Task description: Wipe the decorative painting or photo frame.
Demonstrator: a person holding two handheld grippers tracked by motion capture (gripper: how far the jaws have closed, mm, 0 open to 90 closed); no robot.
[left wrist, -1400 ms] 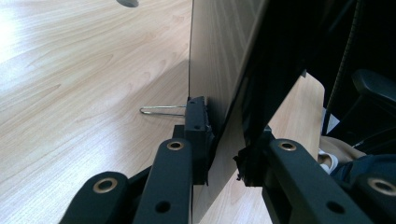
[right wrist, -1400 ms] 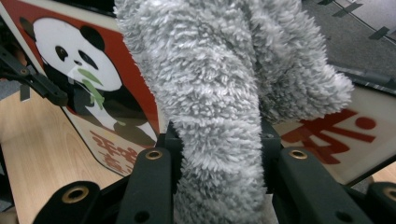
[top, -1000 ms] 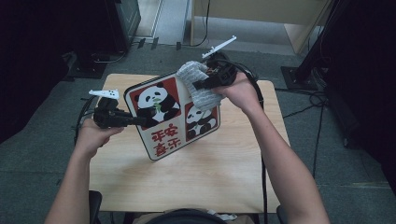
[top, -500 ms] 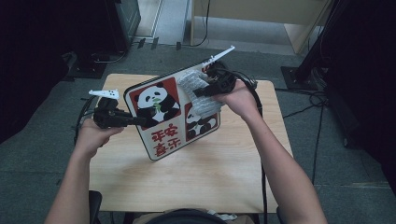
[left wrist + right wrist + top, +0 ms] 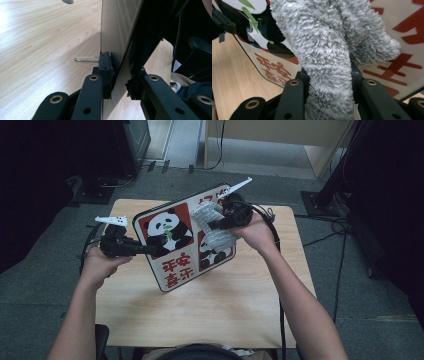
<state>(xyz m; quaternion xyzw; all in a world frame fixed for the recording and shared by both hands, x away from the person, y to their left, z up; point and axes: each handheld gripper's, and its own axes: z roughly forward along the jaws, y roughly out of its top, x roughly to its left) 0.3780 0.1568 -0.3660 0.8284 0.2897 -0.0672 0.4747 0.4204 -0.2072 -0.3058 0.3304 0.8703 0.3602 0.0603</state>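
A board printed with pandas and red characters point(image 5: 172, 245) stands tilted on the wooden table point(image 5: 215, 305), its lower edge resting on the wood. My left gripper point(image 5: 150, 251) is shut on the board's left edge; in the left gripper view its jaws clamp the thin panel point(image 5: 120, 50) from both sides. My right gripper point(image 5: 212, 225) is shut on a fluffy grey cloth point(image 5: 212, 222), which lies against the board's printed face. In the right gripper view the cloth point(image 5: 324, 50) bulges up between the jaws and covers part of the board point(image 5: 402, 57).
A thin metal wire stand point(image 5: 86, 59) pokes out behind the board near the table. Cables point(image 5: 265, 215) trail over the table's far right corner. Dark equipment and a stand base point(image 5: 320, 200) sit on the floor around the table.
My right gripper has drawn the grey cloth a little down and right across the board's face. The left gripper and the board have stayed put.
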